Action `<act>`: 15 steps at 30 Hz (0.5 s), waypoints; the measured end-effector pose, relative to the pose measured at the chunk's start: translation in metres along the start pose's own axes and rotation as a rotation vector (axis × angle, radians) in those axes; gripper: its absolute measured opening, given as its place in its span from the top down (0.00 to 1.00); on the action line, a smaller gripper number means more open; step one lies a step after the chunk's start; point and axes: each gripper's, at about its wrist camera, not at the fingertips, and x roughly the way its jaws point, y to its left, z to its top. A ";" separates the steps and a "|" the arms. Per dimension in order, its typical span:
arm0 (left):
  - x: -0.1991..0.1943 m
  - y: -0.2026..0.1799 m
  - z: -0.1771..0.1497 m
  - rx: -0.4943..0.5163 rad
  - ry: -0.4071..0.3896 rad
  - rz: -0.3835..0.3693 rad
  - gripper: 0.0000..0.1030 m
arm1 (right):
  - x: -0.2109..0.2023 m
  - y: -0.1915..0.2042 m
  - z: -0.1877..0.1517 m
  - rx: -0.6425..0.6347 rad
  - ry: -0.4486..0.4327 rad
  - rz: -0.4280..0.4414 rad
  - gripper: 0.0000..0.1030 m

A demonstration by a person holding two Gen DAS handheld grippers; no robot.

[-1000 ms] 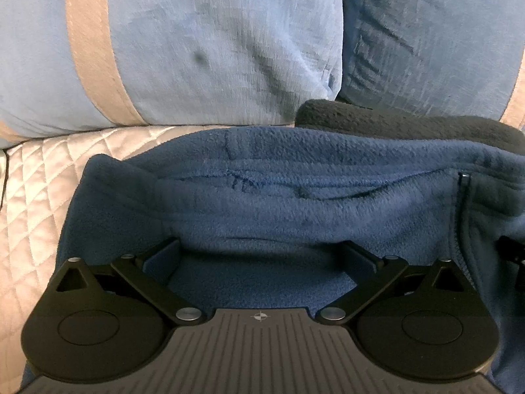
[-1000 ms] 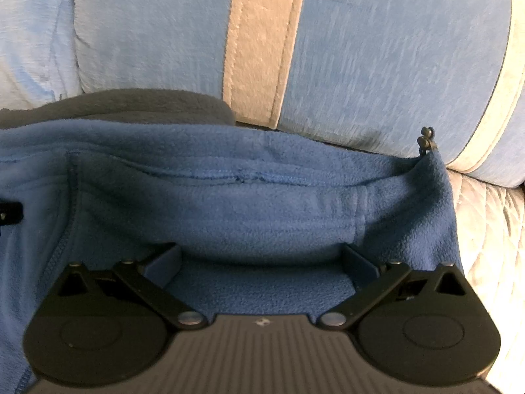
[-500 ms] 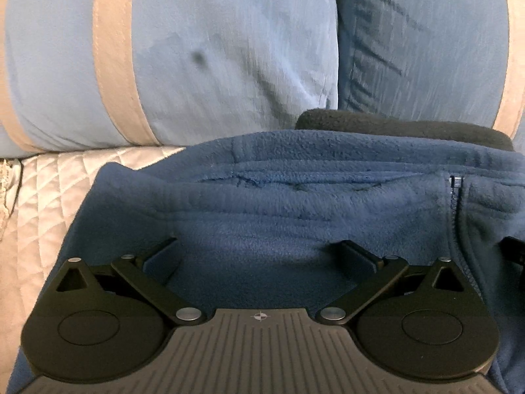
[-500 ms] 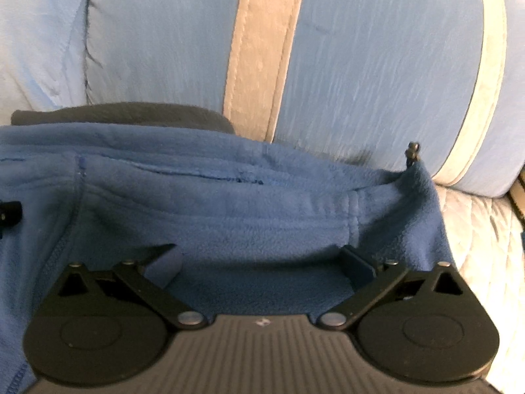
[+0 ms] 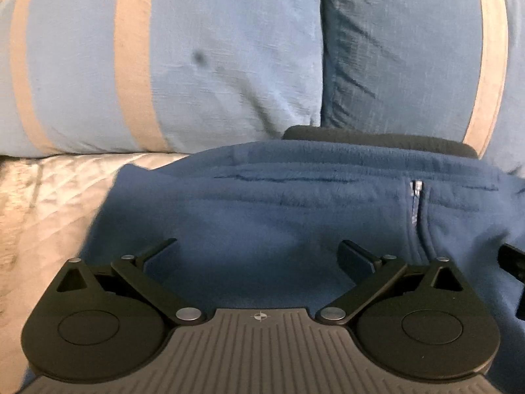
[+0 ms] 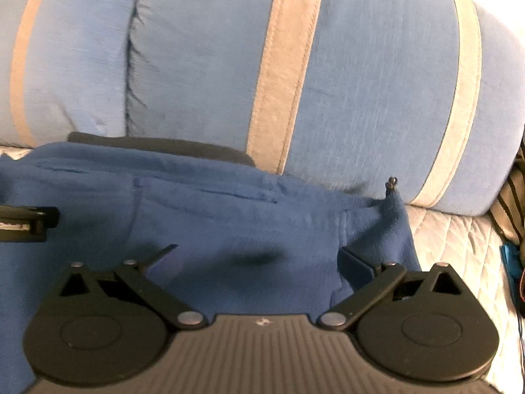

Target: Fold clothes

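Note:
A blue fleece garment (image 5: 279,216) lies spread on the bed, its zipper (image 5: 416,203) at the right of the left wrist view. My left gripper (image 5: 257,251) hovers over its near part, open, with nothing between the fingers. In the right wrist view the same fleece (image 6: 229,216) ends in a raised corner with a small cord toggle (image 6: 391,184). My right gripper (image 6: 257,254) is open above the cloth too. A folded dark grey garment (image 5: 377,138) sits just behind the fleece.
Two large light-blue pillows with beige stripes (image 5: 213,65) (image 6: 361,82) stand right behind the clothes. A pale quilted bedcover (image 5: 42,197) (image 6: 459,246) shows on both sides. Striped and dark items (image 6: 512,203) lie at the far right edge.
Both views have pulled back and tilted up, showing more of the pillows. The fleece's far edge looks flatter. Both grippers stayed open.

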 end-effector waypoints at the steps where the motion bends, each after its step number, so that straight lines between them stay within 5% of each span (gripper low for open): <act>1: -0.008 0.000 0.000 0.007 0.001 0.010 0.00 | -0.004 -0.004 -0.002 0.005 0.008 0.007 0.01; 6: -0.041 0.009 -0.010 -0.005 0.039 0.047 0.00 | -0.017 -0.024 -0.015 0.027 0.049 0.036 0.01; 12: -0.049 0.027 -0.036 -0.020 0.247 0.084 0.00 | -0.039 -0.036 -0.039 0.074 0.181 0.048 0.01; 15: -0.042 0.031 -0.049 0.003 0.264 0.072 0.00 | -0.033 -0.040 -0.051 0.088 0.262 0.047 0.01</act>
